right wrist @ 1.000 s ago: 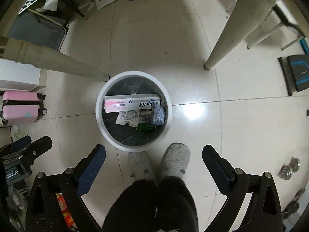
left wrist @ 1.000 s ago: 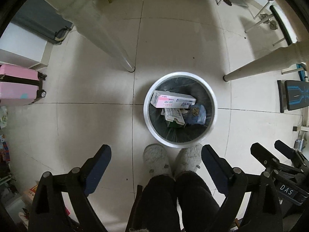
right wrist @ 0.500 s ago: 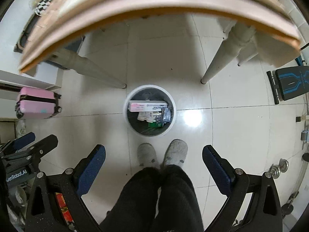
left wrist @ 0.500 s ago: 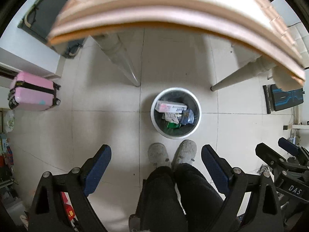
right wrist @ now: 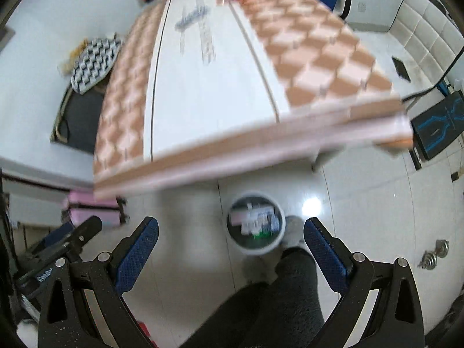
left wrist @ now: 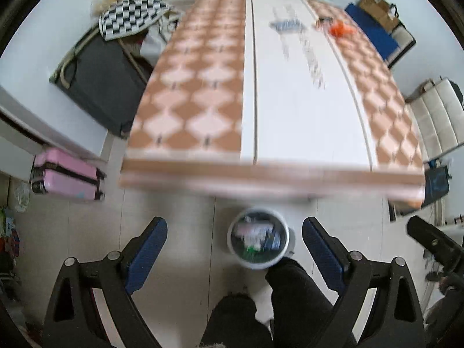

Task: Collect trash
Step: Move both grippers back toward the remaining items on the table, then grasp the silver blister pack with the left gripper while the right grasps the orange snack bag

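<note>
Two tools are in view, each seen from its own wrist camera. The left tool [left wrist: 234, 239] has its blue-padded fingers [left wrist: 146, 253] spread wide apart with nothing between them; the right tool [right wrist: 230, 239] is likewise spread wide and holds nothing. Both frames are motion-blurred. A round white trash bin [left wrist: 259, 242] stands on the pale tiled floor [left wrist: 179, 232] just in front of the near edge of the surface [left wrist: 293, 110], between the two fingers of the left tool as framed and below them. The bin contains a pink-and-white box [left wrist: 251, 230], further blurred packaging and a green item; individual pieces cannot be told apart. In the right wrist view the same trash bin [right wrist: 255, 223] sits beside a pale slipper [right wrist: 293, 230], and the person's dark-trousered leg [right wrist: 293, 284] rises at the lower middle of the frame. The surface [right wrist: 208, 87] carries a white central strip flanked by brown-and-peach checker pattern. At its far end lie an orange object [left wrist: 340, 30] and a blurred grey-blue item [left wrist: 287, 25] on the white strip, well apart from the bin. A pink suitcase [left wrist: 68, 175] lies on the floor to the left of the surface, and a dark case [left wrist: 101, 81] with a black-and-white checkered cloth [left wrist: 130, 13] on it stands further back on the same side. A white padded sofa [right wrist: 429, 37] lines the wall to the right. The right tool also appears at the right edge of the left wrist view [left wrist: 432, 243].
</note>
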Demonstrator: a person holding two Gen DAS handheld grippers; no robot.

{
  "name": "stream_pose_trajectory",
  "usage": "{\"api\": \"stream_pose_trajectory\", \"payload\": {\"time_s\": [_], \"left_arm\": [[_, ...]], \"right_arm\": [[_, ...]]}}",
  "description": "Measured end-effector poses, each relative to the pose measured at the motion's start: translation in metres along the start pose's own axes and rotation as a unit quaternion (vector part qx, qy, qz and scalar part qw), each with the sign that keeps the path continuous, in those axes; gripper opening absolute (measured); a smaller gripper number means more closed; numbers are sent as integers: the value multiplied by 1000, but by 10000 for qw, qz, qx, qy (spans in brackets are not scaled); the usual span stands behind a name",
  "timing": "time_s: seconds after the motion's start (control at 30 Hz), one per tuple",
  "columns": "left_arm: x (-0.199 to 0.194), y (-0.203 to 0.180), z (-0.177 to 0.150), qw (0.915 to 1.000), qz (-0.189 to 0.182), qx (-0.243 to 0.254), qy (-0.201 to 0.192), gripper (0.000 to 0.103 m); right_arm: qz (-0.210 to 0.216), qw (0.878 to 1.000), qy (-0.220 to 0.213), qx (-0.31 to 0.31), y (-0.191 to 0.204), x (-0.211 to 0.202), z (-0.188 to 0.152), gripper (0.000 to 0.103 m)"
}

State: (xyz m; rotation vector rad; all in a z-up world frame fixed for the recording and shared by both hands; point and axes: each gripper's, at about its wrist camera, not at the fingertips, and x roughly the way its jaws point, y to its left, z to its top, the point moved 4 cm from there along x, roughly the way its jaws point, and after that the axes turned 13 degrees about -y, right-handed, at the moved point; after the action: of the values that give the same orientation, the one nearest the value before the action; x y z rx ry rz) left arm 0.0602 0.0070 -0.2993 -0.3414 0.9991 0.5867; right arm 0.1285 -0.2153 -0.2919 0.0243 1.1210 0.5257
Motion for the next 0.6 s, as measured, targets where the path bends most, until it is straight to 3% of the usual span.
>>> {"api": "stream_pose_trajectory", "payload": {"time_s": [0.1, 0.27, 0.4, 0.6], "left_arm": [[12, -13, 48, 9998, 94, -29, -164, 95], [66, -37, 138, 9989, 349, -225, -200, 95], [127, -60, 201, 9981, 528, -313, 3, 95], [227, -101, 276, 9975, 623, 221, 258, 95]], "right_arm": [[36, 9997, -187, 123, -8, 10, 59, 101], [196, 9976, -210, 629, -31, 59, 176, 101], [232, 9947, -221, 975, -53, 128, 295, 101], [277, 9919, -9, 1240, -64, 236, 427, 101]]}}
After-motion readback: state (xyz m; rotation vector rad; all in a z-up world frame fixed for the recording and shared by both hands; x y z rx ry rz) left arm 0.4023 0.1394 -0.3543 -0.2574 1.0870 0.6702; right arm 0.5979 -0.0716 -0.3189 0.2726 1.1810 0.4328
